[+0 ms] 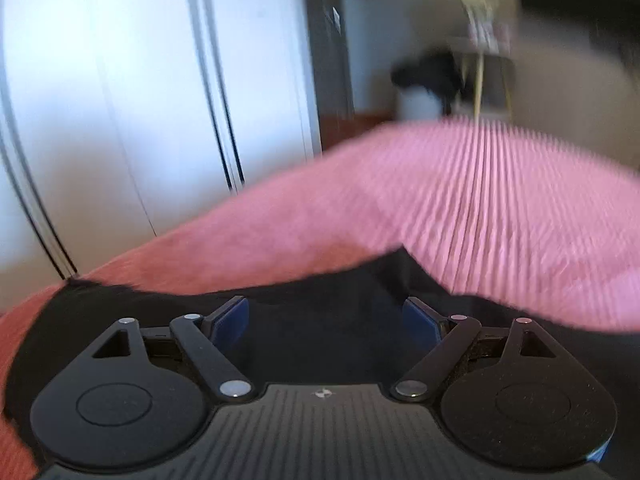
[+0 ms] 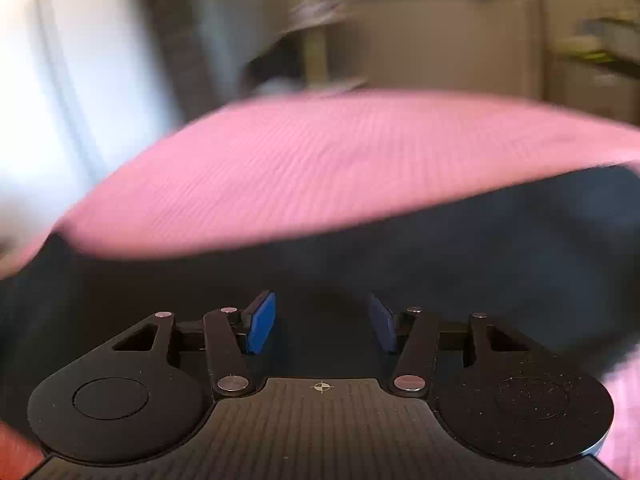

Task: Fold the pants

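Dark navy pants (image 1: 320,280) lie on a pink ribbed bedspread (image 1: 460,200). In the left wrist view my left gripper (image 1: 326,320) is open, its blue pads (image 1: 230,320) wide apart just over the dark cloth near its upper edge. In the right wrist view the pants (image 2: 440,248) fill the lower half over the pink bedspread (image 2: 320,168). My right gripper (image 2: 322,322) is open, its blue pads (image 2: 262,322) apart above the dark cloth. Neither gripper holds anything. Both views are motion-blurred.
White wardrobe doors (image 1: 140,100) stand at the left beyond the bed. A stool or small table with pale legs (image 1: 480,76) and a dark bundle (image 1: 428,70) stand at the far right on the floor. Blurred furniture (image 2: 440,32) shows behind the bed.
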The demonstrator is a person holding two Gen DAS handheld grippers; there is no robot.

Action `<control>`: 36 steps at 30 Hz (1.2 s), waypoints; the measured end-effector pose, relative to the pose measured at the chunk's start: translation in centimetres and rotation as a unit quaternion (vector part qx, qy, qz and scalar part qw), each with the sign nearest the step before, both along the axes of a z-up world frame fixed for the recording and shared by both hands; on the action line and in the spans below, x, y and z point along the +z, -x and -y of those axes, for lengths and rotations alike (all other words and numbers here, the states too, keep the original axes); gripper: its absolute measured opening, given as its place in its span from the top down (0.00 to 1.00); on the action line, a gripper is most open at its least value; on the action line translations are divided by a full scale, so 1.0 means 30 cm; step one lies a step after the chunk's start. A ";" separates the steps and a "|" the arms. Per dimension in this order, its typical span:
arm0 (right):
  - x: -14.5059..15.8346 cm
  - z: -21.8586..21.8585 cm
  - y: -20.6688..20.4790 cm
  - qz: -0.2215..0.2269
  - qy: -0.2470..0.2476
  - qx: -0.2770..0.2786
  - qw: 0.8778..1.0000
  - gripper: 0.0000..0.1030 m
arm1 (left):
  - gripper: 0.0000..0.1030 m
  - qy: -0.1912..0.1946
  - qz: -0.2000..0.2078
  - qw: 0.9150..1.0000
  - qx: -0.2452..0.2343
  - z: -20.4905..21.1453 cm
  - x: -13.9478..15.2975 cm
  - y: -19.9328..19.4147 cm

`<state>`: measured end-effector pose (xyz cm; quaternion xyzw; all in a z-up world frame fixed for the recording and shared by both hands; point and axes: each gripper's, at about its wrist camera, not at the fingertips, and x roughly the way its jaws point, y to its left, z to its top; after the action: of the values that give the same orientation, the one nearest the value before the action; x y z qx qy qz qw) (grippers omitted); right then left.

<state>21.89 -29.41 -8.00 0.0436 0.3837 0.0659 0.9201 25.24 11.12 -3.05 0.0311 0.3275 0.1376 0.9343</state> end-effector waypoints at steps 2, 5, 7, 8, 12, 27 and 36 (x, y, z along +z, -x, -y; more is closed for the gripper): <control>0.001 0.010 0.002 0.006 -0.001 0.004 1.000 0.38 | 0.23 -0.024 -0.049 0.999 0.001 0.013 -0.083 -0.120; -0.012 0.034 0.005 0.009 -0.022 -0.002 1.000 0.38 | 0.03 -0.065 -0.069 0.995 0.027 0.013 -0.167 -0.213; -0.011 0.007 -0.004 0.015 -0.030 -0.003 0.999 0.38 | 0.03 -0.048 -0.069 0.996 0.022 -0.012 -0.165 -0.239; -0.014 0.004 -0.009 0.016 -0.046 -0.003 0.999 0.37 | 0.03 -0.032 -0.074 0.996 0.025 -0.029 -0.161 -0.242; -0.027 0.144 -0.003 0.006 -0.168 0.000 0.986 0.54 | 0.09 0.005 -0.069 0.997 0.027 -0.033 -0.092 -0.177; 0.074 0.907 0.277 0.080 -0.196 -0.348 0.913 0.27 | 0.04 0.078 -0.065 0.987 -0.123 0.395 -0.069 0.253; -0.049 0.994 0.259 0.079 -0.361 -0.343 0.863 0.36 | 0.04 0.108 -0.135 0.980 -0.096 0.459 -0.134 0.205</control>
<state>14.11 -59.22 -9.46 0.4967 0.2201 -0.1170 0.8313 19.10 -2.65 -7.09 -0.0198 0.4593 0.0054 0.8880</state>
